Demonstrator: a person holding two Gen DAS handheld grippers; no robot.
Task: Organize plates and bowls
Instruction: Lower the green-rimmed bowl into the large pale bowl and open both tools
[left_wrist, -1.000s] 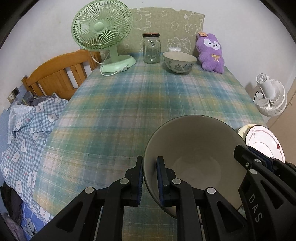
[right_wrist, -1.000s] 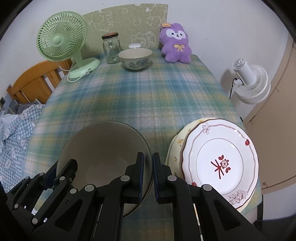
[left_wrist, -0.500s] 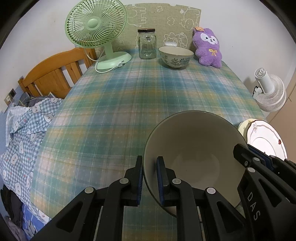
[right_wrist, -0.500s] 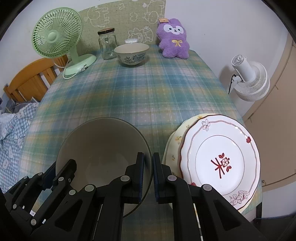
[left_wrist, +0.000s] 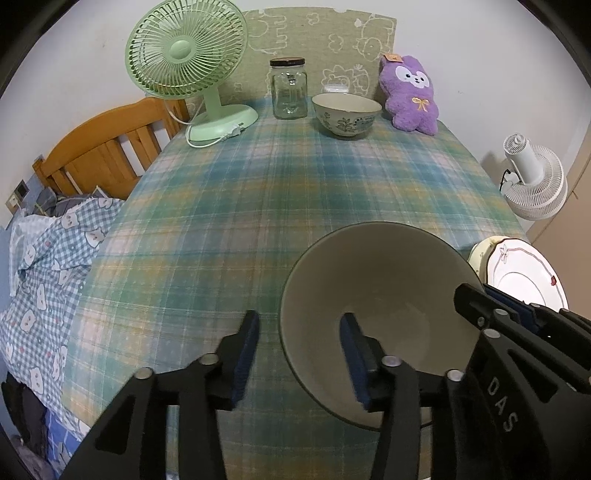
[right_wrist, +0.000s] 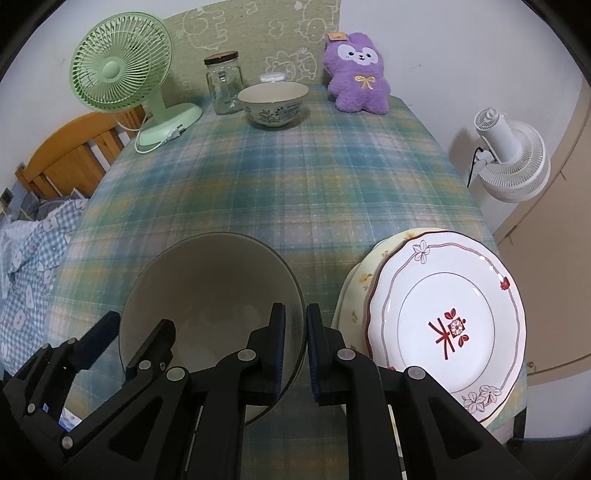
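Sorting looks roughly half done: two plates (right_wrist: 443, 317) stacked just right of right tool (right_wrist: 295, 347), which clamps the grey bowl (left_wrist: 376, 310) rim. Left tool (left_wrist: 299, 354) just opened, rim between the pads, untouched. Patterned bowl (left_wrist: 346, 113) far ahead, unstacked.

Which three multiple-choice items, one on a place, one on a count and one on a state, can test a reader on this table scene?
1. Where does the glass jar stand?
A. between the green fan and the patterned bowl
B. on the plates
C. inside the grey bowl

2. How many plates are stacked at the right?
A. one
B. two
C. four

3. How is the left claw?
A. shut on the rim
B. open, astride the rim
C. holding the jar

Key: 1 A, the jar is at the far edge between them. 2 B, the red-rimmed plate lies on a yellowish plate. 3 B, its pads stand clear of the rim; they have just opened.
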